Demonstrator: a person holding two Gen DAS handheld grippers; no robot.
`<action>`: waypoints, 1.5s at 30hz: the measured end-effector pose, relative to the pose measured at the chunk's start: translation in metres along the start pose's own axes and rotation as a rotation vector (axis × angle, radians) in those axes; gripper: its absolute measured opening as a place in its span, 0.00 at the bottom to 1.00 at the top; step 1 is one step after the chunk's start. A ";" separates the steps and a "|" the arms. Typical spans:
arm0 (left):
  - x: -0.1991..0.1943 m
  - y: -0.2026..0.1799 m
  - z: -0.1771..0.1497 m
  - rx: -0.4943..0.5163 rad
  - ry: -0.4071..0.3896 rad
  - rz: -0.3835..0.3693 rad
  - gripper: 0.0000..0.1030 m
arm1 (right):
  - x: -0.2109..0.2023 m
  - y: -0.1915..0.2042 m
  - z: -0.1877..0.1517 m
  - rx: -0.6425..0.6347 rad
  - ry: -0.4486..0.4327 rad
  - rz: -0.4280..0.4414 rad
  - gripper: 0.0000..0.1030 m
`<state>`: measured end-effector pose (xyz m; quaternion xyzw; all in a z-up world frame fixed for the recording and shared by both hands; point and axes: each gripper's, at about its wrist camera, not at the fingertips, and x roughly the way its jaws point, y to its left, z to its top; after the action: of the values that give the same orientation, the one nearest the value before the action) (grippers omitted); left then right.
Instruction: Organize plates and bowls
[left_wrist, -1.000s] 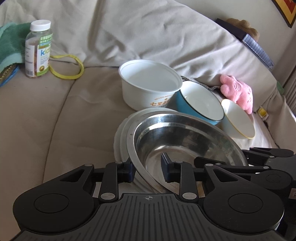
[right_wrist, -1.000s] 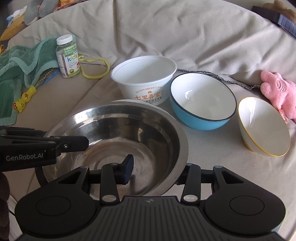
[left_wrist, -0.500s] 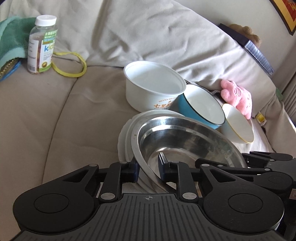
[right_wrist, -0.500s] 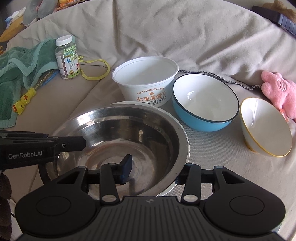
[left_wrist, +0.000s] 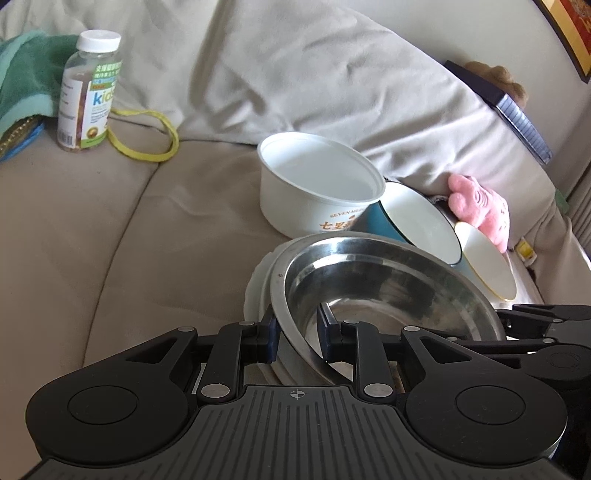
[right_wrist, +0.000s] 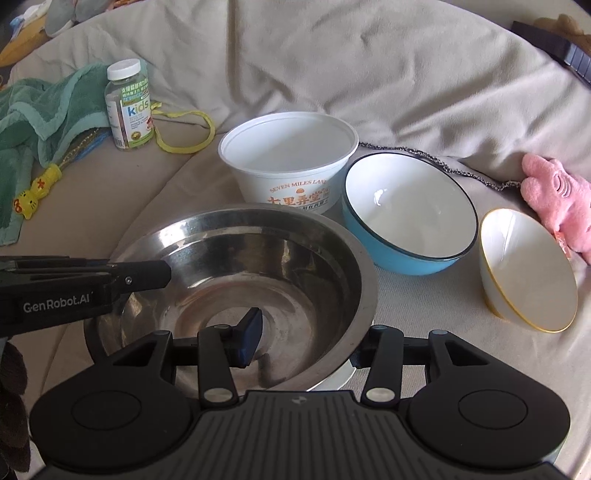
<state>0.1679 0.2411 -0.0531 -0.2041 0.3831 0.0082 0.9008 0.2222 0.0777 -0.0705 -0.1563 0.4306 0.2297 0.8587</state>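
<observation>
A stainless steel bowl (right_wrist: 236, 291) sits on a white plate (left_wrist: 258, 291), its rim between the fingers of both tongs. Beyond it stand a white takeaway tub (right_wrist: 290, 162) with orange print, then rightward a blue bowl (right_wrist: 408, 218) and a tilted gold-rimmed white bowl (right_wrist: 526, 269).

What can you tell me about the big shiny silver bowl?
The steel bowl is wide, shallow and empty, with a scuffed, mirror-like inside and a flat rim. It sits upright on a white plate on the beige sofa. The left gripper and right gripper each straddle its rim, one finger inside, one outside. The white paper tub stands just behind it.
</observation>
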 end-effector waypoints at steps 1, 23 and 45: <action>-0.001 -0.001 0.000 0.009 0.002 0.004 0.23 | -0.002 -0.001 -0.001 -0.002 0.009 0.008 0.45; -0.024 -0.003 0.004 0.004 -0.156 0.031 0.19 | -0.032 -0.037 -0.023 0.109 -0.090 0.035 0.36; 0.166 -0.293 0.092 0.609 0.207 -0.109 0.23 | -0.038 -0.283 -0.078 0.607 -0.177 -0.071 0.79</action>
<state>0.3984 -0.0167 -0.0049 0.0549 0.4461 -0.1757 0.8758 0.2996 -0.2076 -0.0653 0.1126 0.3973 0.0735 0.9078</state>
